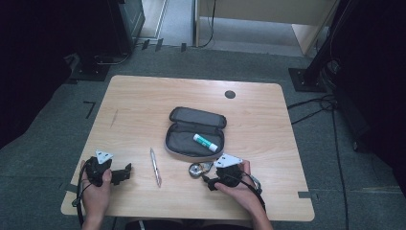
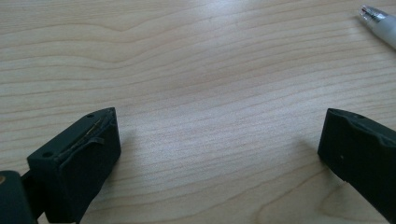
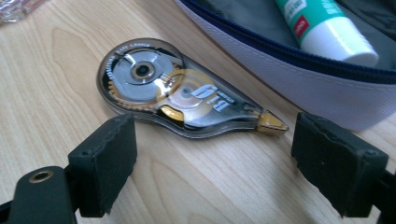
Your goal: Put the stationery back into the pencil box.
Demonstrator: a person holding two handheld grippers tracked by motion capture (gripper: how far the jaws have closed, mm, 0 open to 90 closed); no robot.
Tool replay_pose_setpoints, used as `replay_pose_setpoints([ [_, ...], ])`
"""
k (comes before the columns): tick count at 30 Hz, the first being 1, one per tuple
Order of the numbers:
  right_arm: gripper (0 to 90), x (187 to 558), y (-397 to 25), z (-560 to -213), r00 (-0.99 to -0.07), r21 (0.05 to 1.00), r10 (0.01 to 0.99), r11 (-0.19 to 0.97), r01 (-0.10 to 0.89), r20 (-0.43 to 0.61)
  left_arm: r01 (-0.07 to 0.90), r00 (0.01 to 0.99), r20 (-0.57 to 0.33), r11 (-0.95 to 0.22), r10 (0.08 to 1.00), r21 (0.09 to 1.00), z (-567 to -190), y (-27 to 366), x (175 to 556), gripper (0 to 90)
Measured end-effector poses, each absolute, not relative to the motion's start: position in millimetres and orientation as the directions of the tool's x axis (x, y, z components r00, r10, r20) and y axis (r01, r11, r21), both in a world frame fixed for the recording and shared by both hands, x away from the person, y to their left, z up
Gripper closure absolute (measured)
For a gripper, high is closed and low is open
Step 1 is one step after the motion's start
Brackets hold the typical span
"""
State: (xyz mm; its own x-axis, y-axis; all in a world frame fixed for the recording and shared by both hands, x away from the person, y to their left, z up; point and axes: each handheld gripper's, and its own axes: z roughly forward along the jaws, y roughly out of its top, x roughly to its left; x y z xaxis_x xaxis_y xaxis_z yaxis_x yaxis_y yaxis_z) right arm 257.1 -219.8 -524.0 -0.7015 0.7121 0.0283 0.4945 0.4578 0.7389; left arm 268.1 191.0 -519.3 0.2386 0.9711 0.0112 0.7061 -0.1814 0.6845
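the right gripper (image 3: 210,154) hovers low near the bench's (image 1: 143,96) front edge, jaws spread apart just short of the correction tape roller (image 3: 182,100), which lies flat beside the open pencil case (image 3: 299,88) holding a glue stick (image 3: 327,28). the left gripper (image 2: 219,154), jaws apart and holding nothing, sits toward the front left corner, near a pen (image 2: 380,23).

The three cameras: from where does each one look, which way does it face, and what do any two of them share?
High view: above the person's side, facing forward and down on the light wooden table; both hands hold the left gripper and right gripper.
Left gripper view: rides the left gripper, low over bare wood; open black fingers.
Right gripper view: rides the right gripper, facing the clear smoky correction tape dispenser.
Shared: right gripper and high views both show the open grey fabric pencil case and green-and-white glue stick.
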Motion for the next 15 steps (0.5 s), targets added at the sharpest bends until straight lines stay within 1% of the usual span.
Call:
replay_pose_setpoints([
  [2,15.6,256.4,-219.3,-523.6,-0.717,0.737,0.697,0.470,0.486,0.028,0.706,0.239,0.011,-0.181,0.971,0.684,-519.3,191.0,268.1,0.0],
  [4,19.1,252.5,-218.9,-522.0,-0.744,0.731,0.668,0.493,0.471,0.028,0.706,0.238,0.011,-0.181,0.971,0.684,-519.2,190.9,268.1,0.0],
  [7,19.3,244.8,-218.3,-521.0,-0.767,0.725,0.641,0.517,0.455,0.025,0.706,0.238,0.011,-0.181,0.971,0.685,-519.3,190.9,268.1,0.0],
  [11,21.1,242.0,-216.2,-520.1,-0.759,0.731,0.650,0.502,0.463,0.035,0.706,0.239,0.011,-0.181,0.971,0.684,-519.3,190.9,268.1,0.0],
  [15,22.3,244.0,-203.4,-520.0,-0.763,0.733,0.645,0.502,0.458,0.035,0.706,0.239,0.011,-0.181,0.971,0.684,-519.3,190.9,268.1,0.0],
])
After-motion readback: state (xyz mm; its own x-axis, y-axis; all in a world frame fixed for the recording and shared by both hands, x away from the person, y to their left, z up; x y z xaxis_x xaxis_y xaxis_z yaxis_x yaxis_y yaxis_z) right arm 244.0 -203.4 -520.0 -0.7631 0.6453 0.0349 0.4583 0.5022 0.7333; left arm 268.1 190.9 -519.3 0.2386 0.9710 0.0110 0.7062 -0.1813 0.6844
